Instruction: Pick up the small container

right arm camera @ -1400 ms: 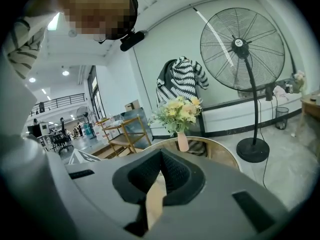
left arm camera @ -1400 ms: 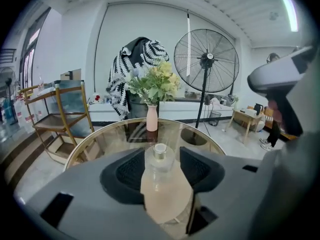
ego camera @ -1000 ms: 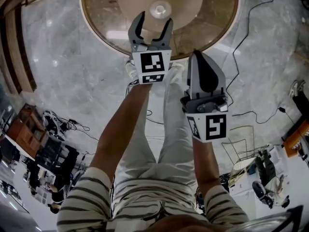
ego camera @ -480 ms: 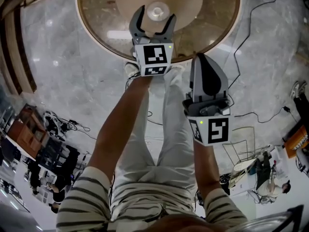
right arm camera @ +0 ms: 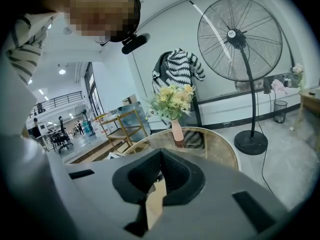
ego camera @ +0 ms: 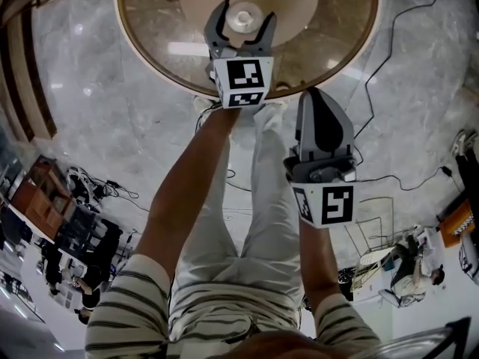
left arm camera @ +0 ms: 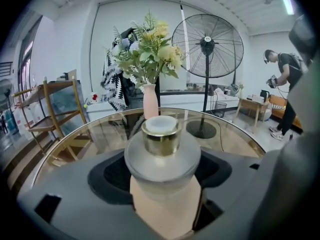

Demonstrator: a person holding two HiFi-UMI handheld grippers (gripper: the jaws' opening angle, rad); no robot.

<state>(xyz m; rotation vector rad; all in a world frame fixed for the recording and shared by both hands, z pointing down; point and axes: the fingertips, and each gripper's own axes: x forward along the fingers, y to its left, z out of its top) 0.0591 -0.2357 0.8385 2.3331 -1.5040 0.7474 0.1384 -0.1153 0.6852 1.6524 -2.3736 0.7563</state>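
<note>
**Left tool brackets the small container on the glass counter**

Grey marble floor [ego camera: 112, 111] fills the head view, with dark cables trailing across its right side. Over it stands a round glass-topped counter [ego camera: 150, 21], a pale disc of its base showing through the glass. The person stands just short of the rim, with both striped sleeves [ego camera: 127, 305] reaching forward. Beyond the counter, the left gripper view shows a tall pedestal fan [left arm camera: 207, 44] and a wooden shelf unit [left arm camera: 50, 109] off to the left.

The left tool [ego camera: 245, 21] reaches over the glass top. Its jaws have just been closing slightly, yet they stand wide apart, one on either side of the small container [left arm camera: 161, 149], and neither pad presses on it. The right tool [ego camera: 320, 99] hangs nearer the person, outside the counter's rim, with its jaws together and nothing between them.

A pink vase of yellow flowers [left arm camera: 150, 101] stands on the far part of the glass, straight behind the container. The container itself is a frosted, round-shouldered jar with a gold neck and a white cap. It stands upright on the glass, centred in the gap between the left tool's jaws and well apart from the right tool.
</note>
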